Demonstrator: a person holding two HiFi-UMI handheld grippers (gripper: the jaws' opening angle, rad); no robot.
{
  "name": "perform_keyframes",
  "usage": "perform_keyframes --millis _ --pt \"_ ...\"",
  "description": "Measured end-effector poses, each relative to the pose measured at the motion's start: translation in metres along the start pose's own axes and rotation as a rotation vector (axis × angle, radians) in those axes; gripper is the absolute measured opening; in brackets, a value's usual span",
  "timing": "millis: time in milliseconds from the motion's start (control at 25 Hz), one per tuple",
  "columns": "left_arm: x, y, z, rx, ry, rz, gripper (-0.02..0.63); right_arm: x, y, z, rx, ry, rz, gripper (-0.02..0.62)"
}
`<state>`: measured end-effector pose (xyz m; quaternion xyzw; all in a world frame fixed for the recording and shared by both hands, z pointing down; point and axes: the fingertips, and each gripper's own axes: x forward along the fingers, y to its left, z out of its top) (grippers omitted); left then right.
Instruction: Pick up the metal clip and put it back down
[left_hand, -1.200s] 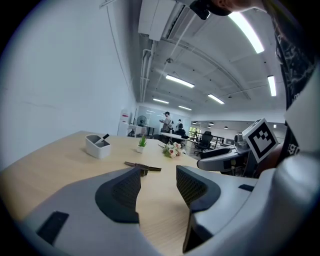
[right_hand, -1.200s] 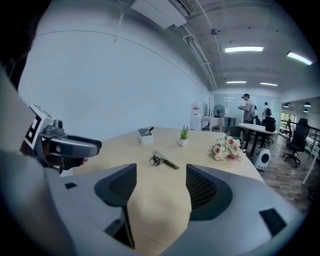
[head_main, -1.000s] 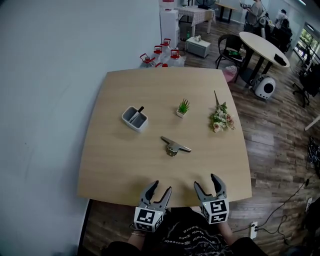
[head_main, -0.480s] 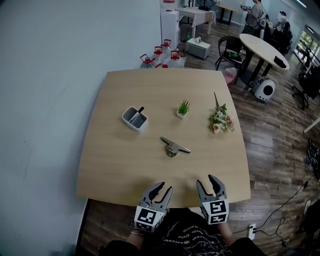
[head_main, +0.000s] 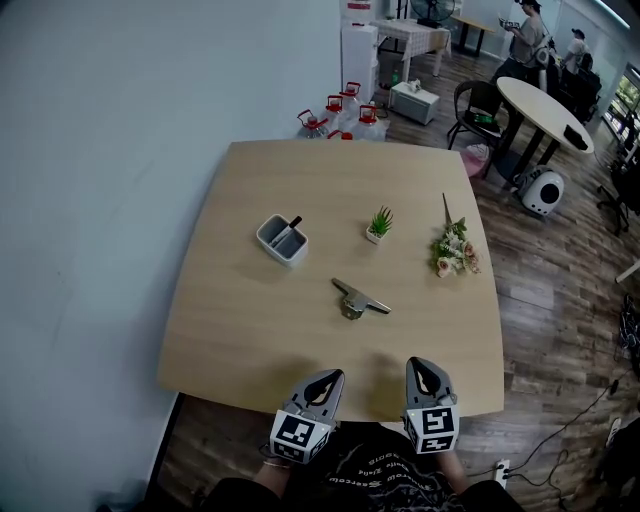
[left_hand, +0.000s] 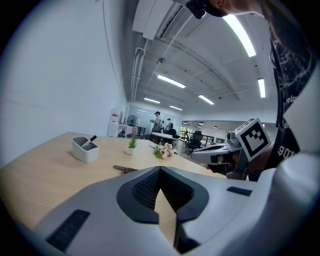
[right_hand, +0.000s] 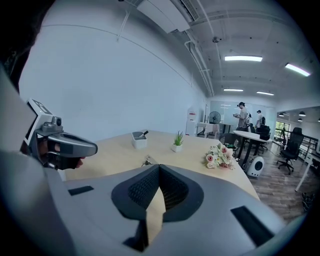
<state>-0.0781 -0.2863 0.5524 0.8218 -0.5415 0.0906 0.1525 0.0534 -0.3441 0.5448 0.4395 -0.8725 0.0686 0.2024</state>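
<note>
**Both grippers closed at the near edge, clip lying mid-table**

I hold my left gripper (head_main: 325, 379) and my right gripper (head_main: 425, 368) side by side over the table's (head_main: 230, 340) 6 o'clock edge, and both point toward 12 o'clock. The jaws of each have just been closing. They are now pressed together tip to tip with nothing between them, and each gripper's own view shows only bare tabletop through the small gap behind the tips.

The metal clip (head_main: 358, 299) lies flat on the wood near the middle of the table, well apart from both grippers. From it, my left gripper sits at about 7 o'clock and my right at about 5 o'clock.

A grey holder (head_main: 283, 240) with a dark pen stands at 10 o'clock from the clip. A small potted plant (head_main: 379, 224) stands upright at 1 o'clock from it. A sprig of flowers (head_main: 453, 249) lies at 2 o'clock, near the table's right edge.
</note>
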Motion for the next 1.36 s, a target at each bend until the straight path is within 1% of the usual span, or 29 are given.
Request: perform_keyframes --millis 160,280,480,840,1120,1360 --pt "0.004 -0.002 0.003 0.016 -0.002 -0.004 0.009 0.001 -0.005 0.002 0.012 -0.016 -0.006 0.014" --pt "0.006 -0.003 0.004 0.023 -0.002 -0.001 0.009 0.003 -0.007 0.002 0.013 -0.008 -0.014 0.014" --pt "0.009 -0.002 0.005 0.025 -0.003 0.003 0.008 0.005 -0.004 0.003 0.014 -0.007 0.003 0.014" --pt "0.015 0.002 0.005 0.019 0.000 0.011 0.008 0.010 -0.003 -0.002 0.002 0.009 0.029 0.014" --pt "0.014 0.009 0.003 0.001 0.009 0.036 0.009 0.017 0.001 -0.001 -0.013 0.012 0.053 0.014" --pt "0.016 0.011 0.001 -0.005 0.009 0.040 0.008 0.020 -0.001 0.000 -0.031 0.014 0.059 0.014"
